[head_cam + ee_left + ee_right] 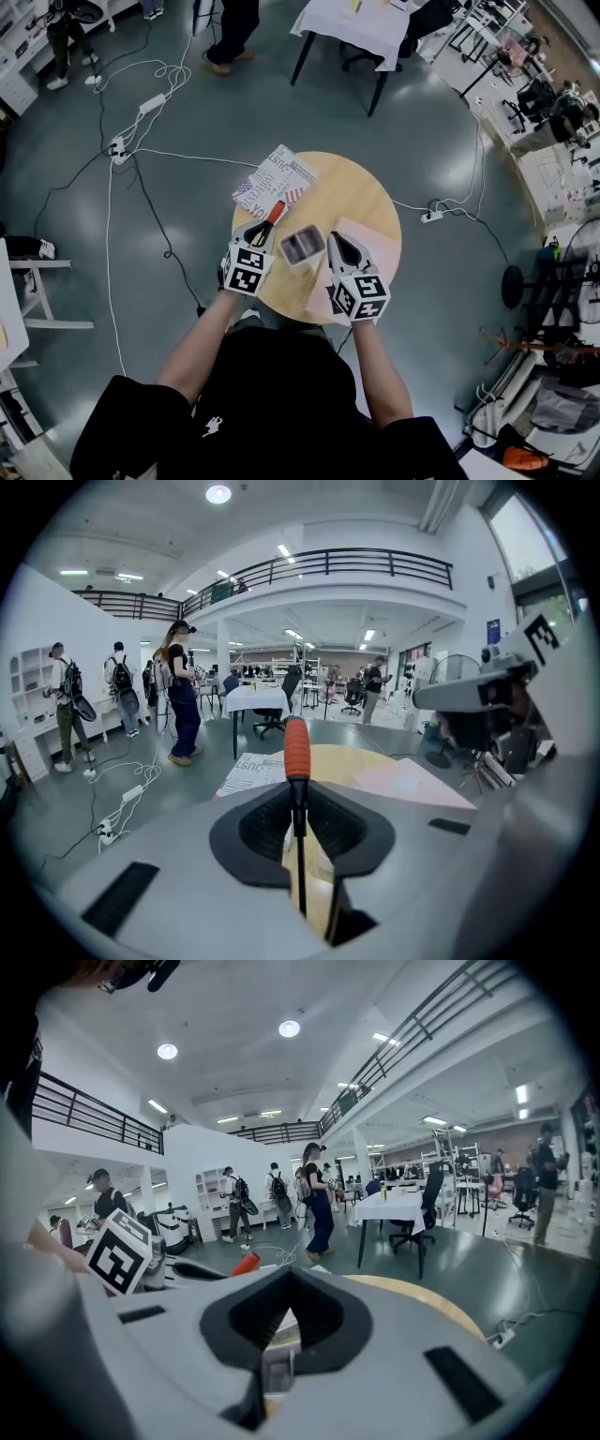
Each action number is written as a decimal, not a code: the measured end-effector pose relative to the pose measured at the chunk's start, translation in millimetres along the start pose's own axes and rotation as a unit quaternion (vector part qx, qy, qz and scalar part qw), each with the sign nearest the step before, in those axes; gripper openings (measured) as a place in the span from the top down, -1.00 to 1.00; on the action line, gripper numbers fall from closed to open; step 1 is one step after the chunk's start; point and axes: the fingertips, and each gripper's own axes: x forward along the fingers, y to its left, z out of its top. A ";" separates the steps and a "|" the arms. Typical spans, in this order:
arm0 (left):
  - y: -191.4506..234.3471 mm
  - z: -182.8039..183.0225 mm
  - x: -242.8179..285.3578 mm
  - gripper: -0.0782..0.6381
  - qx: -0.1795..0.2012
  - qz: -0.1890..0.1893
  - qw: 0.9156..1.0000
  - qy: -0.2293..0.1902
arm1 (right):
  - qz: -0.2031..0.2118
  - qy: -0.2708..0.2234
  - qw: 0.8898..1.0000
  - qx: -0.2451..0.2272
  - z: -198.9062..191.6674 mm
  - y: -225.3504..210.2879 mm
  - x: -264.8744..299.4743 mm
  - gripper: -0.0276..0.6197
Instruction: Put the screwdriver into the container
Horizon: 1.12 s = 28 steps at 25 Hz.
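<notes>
**Screwdriver gripped above the table, beside the container**

The orange-handled, thin dark-shafted screwdriver (274, 213) is clamped in the left gripper (261, 228). The jaws are closed on the metal shaft, and the handle sticks out past the fingertips, away from the person. In the left gripper view the shaft (298, 817) runs straight up between the two black pads, with the orange grip above them.

Just to the right of it is the small pale grey, square-mouthed container (302, 246), its opening facing up towards the head camera. The screwdriver is outside the container, near its left side.

The right gripper (334, 246) meets the container's right side. In the right gripper view its jaws are pinched together on a grey wall (275, 1372) that looks like the container's edge.

Both grippers are over the near half of a round light wooden table (366, 202). A printed newspaper (277, 176) lies on the table's far left part, and a pale pink sheet (373, 236) lies under the right gripper.

White cables (141, 112) trail across the grey floor.
</notes>
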 end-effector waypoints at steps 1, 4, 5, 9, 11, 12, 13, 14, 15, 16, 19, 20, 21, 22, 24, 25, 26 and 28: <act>-3.7 2.5 0.5 0.63 0.002 -0.001 1.000 -0.001 | 0.002 0.001 1.000 0.000 0.0 -2.7 0.4 0.91; -15.3 7.6 5.2 0.63 0.008 -0.003 1.000 0.000 | 0.013 0.009 1.000 -0.003 -2.1 -11.3 2.3 0.91; -19.8 8.3 7.3 0.63 0.010 -0.004 1.000 0.003 | 0.018 0.013 1.000 -0.003 -3.8 -14.8 2.8 0.91; -38.4 9.3 13.0 0.63 0.018 -0.002 1.000 0.020 | 0.035 0.028 0.999 -0.001 -10.6 -28.5 1.3 0.91; -47.4 8.6 17.0 0.63 0.022 -0.002 0.999 0.027 | 0.043 0.031 0.999 -0.001 -13.2 -35.2 0.6 0.91; -53.0 6.5 20.5 0.63 0.024 -0.004 0.999 0.033 | 0.047 0.033 0.998 0.000 -15.1 -39.0 0.2 0.91; -59.1 3.1 24.4 0.63 0.026 -0.006 0.999 0.041 | 0.050 0.036 0.998 0.001 -17.6 -43.0 -0.2 0.91; -65.4 -1.1 28.5 0.63 0.028 -0.008 0.998 0.051 | 0.055 0.039 0.998 0.002 -20.8 -47.0 -0.4 0.91; -71.5 -5.8 32.6 0.63 0.030 -0.009 0.998 0.061 | 0.059 0.042 0.997 0.003 -24.2 -50.9 -0.3 0.91; -77.1 -10.9 37.0 0.63 0.032 -0.010 0.997 0.071 | 0.063 0.046 0.997 0.005 -27.7 -54.6 -0.2 0.91; -90.1 -27.9 47.4 0.63 0.037 -0.010 0.994 0.102 | 0.075 0.052 0.996 0.011 -37.5 -62.5 -2.4 0.91; -92.9 -33.2 49.8 0.63 0.042 -0.009 0.993 0.112 | 0.078 0.053 0.995 0.013 -40.4 -64.6 -3.6 0.91; -95.1 -38.8 52.0 0.63 0.049 -0.009 0.991 0.122 | 0.081 0.054 0.995 0.016 -43.3 -67.1 -4.5 0.91; -97.0 -44.8 54.2 0.63 0.057 -0.009 0.989 0.134 | 0.083 0.056 0.995 0.019 -46.4 -69.6 -5.1 0.91; -99.5 -56.5 58.1 0.63 0.079 -0.012 0.984 0.160 | 0.086 0.061 0.994 0.024 -53.3 -73.8 -5.3 0.91; -100.0 -61.7 60.1 0.63 0.094 -0.014 0.980 0.173 | 0.088 0.064 0.994 0.026 -56.2 -75.2 -5.0 0.91; -99.8 -66.1 62.2 0.63 0.112 -0.016 0.976 0.185 | 0.089 0.067 0.993 0.028 -58.4 -76.2 -4.6 0.91; -97.5 -72.2 66.7 0.63 0.158 -0.022 0.965 0.208 | 0.092 0.070 0.993 0.030 -59.7 -77.3 -2.5 0.91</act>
